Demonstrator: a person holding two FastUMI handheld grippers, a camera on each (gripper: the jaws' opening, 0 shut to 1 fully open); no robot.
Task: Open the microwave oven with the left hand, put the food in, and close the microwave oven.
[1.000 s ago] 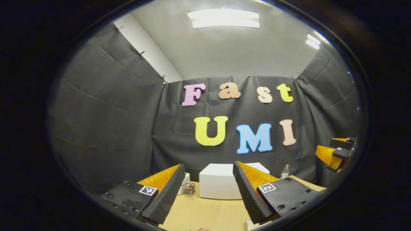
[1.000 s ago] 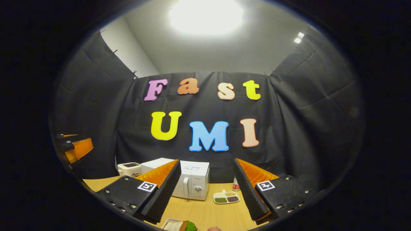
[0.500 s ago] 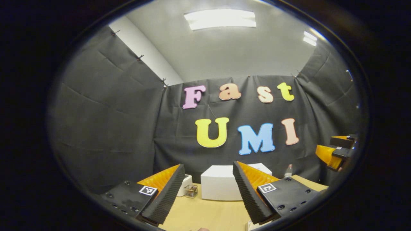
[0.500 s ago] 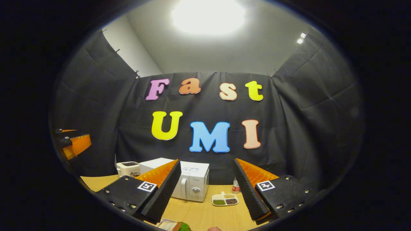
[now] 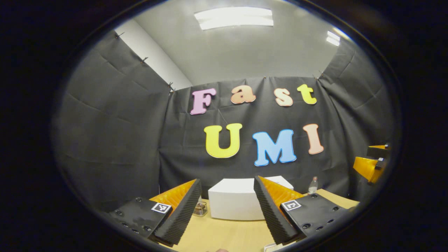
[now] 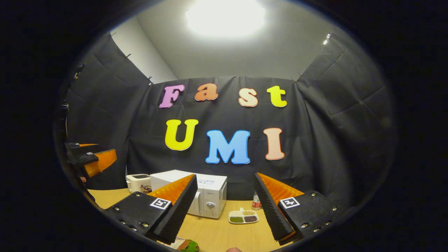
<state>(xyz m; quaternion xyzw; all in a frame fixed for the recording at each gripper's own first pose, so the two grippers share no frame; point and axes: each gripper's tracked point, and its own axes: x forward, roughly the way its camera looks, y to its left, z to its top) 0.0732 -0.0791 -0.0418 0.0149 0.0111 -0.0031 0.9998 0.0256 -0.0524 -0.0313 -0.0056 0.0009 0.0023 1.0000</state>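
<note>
Left gripper view puts the left gripper, fingers spread and empty, facing the microwave oven straight ahead across the table. Its door handle shows in the right gripper view, where the right gripper is likewise spread and empty.

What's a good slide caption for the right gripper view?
Open right gripper faces the closed microwave across the table.
</note>
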